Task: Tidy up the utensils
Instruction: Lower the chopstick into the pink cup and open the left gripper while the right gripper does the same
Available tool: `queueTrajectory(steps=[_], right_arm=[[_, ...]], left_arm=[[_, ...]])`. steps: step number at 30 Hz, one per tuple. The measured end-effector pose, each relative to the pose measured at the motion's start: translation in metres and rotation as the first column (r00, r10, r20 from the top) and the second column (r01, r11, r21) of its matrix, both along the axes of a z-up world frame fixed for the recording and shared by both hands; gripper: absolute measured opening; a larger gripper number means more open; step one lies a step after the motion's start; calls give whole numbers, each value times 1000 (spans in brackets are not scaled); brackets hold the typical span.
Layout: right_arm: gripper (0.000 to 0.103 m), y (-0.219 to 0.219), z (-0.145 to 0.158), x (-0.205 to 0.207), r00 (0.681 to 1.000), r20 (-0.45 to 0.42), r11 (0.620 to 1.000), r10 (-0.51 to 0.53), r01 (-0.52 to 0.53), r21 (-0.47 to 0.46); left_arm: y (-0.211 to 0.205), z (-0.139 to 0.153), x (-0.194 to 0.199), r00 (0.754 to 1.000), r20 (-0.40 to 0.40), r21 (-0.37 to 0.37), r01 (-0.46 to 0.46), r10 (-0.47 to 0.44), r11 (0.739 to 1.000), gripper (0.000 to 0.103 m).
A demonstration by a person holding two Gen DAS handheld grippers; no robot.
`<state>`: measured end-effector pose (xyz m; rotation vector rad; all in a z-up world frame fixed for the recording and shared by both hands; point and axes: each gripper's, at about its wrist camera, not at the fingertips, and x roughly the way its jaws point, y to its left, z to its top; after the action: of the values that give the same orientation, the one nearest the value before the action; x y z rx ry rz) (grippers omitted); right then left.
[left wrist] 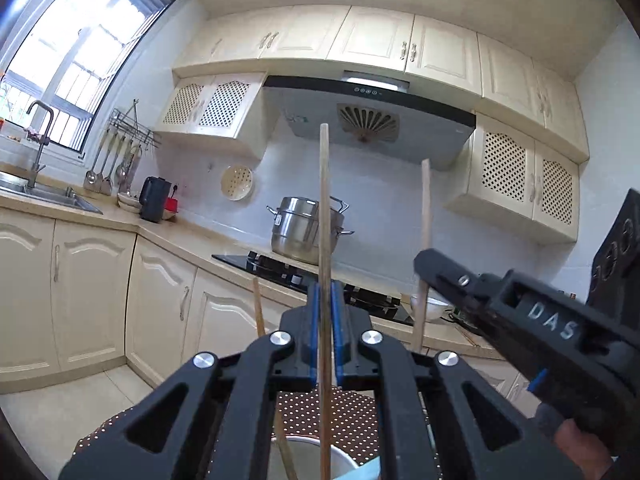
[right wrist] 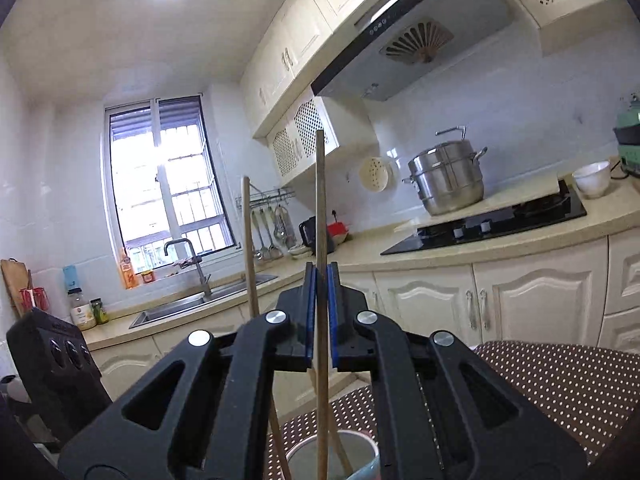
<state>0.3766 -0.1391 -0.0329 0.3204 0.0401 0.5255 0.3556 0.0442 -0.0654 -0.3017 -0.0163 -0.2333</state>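
Note:
My left gripper (left wrist: 325,292) is shut on a wooden chopstick (left wrist: 324,200) that stands upright between its blue pads. The stick's lower end runs down to a white and pale blue cup (left wrist: 348,460) on the dotted cloth. To the right, my right gripper (left wrist: 420,264) clamps a second upright chopstick (left wrist: 425,200). In the right wrist view the right gripper (right wrist: 320,276) is shut on that chopstick (right wrist: 320,200), above the cup (right wrist: 370,446). A third chopstick (left wrist: 258,308) leans in the cup. Another stick (right wrist: 248,240) stands left of the right gripper.
A brown cloth with white dots (right wrist: 560,392) covers the table under the cup. Across the room run the cream cabinets and counter, with a black stove (right wrist: 500,220), a steel pot (right wrist: 446,180), a white bowl (right wrist: 592,178) and a sink (right wrist: 192,304). Ladles hang on a rail (left wrist: 120,160).

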Motion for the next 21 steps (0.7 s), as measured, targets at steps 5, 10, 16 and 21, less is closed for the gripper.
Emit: queueTrajectory(steps=[5,10,16,21], right_arm=[[6,10,-5,1,1000,26,1000,-1,1,-14],[6,20,-10,2,999,48,998,-1,4,-60],[6,24,-20,0,1000,19,995,11,-9,-98],[6,25,-17,-11,1000,16,988,13,-11,-152]], left_arm=[[8,-17,13,999,-31,-13,-6,5,1000,6],[12,-30,10,998,-63,-1,-4,4,1000,6],[23,-42,-2,993,-117,-11,11,-12,1000,6],[20,-45,-17,989,-148,14,26,-24,1000,6]])
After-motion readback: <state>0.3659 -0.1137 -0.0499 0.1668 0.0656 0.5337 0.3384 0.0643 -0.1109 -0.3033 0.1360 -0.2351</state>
